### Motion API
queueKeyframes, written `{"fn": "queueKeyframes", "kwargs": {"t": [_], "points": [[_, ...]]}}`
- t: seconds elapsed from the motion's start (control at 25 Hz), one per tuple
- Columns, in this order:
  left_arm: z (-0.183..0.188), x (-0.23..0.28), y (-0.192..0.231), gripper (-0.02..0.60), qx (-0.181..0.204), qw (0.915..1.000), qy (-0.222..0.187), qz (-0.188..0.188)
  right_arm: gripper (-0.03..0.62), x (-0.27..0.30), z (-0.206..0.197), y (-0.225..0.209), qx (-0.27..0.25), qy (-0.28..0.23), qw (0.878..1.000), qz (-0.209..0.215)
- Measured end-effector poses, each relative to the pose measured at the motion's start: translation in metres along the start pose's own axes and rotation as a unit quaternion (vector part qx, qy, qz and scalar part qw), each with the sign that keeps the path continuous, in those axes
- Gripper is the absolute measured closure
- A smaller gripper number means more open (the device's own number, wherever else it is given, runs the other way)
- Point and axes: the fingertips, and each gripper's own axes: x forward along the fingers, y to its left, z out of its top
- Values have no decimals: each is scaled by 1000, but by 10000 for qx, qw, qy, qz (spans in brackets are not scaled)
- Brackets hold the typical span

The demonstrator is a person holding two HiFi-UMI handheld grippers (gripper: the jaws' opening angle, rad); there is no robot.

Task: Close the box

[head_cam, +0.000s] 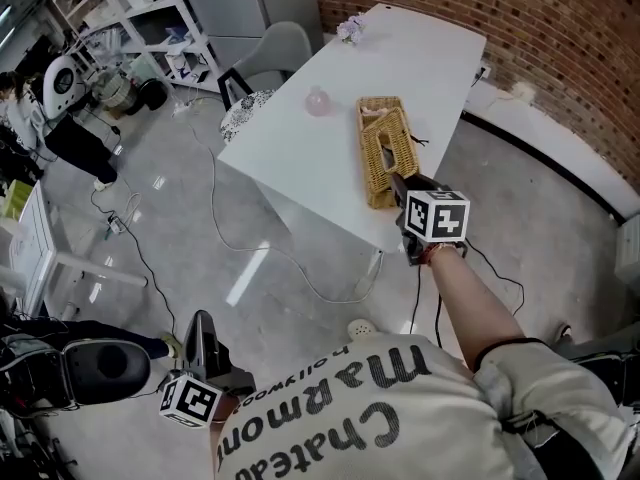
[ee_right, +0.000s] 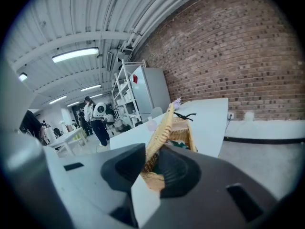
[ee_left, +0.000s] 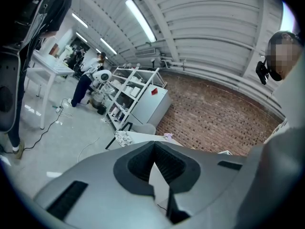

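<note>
A long wicker box (head_cam: 385, 148) lies on the white table (head_cam: 290, 158), close to its near edge. My right gripper (head_cam: 398, 183) is at the box's near end. In the right gripper view the woven lid (ee_right: 162, 125) stands tilted up and its near edge runs between the jaws of this gripper (ee_right: 152, 159). It lies against the left pad and a gap shows on the right, so the gripper is open around it. The box body (ee_right: 185, 130) shows behind. My left gripper (head_cam: 203, 320) hangs low beside my body, over the floor, shut and empty (ee_left: 153, 147).
A pink object (head_cam: 317, 100) and a small flower (head_cam: 350, 28) sit further along the table. A grey chair (head_cam: 275, 48) stands at its far side. Cables (head_cam: 260, 248) trail over the floor. Shelving (head_cam: 130, 8) and a person (head_cam: 60, 128) are at the left, a brick wall (head_cam: 520, 28) at the right.
</note>
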Motion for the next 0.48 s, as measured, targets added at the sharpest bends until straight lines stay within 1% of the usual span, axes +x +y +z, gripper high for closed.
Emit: {"fn": "queueKeyframes", "kwargs": {"t": [0.2, 0.48], "points": [[2, 4, -2, 581, 7, 10000, 28, -68, 499, -1, 0, 1, 17, 14, 10000, -53], [6, 3, 2, 581, -21, 10000, 23, -30, 492, -2, 2, -2, 132, -34, 9996, -235]]}}
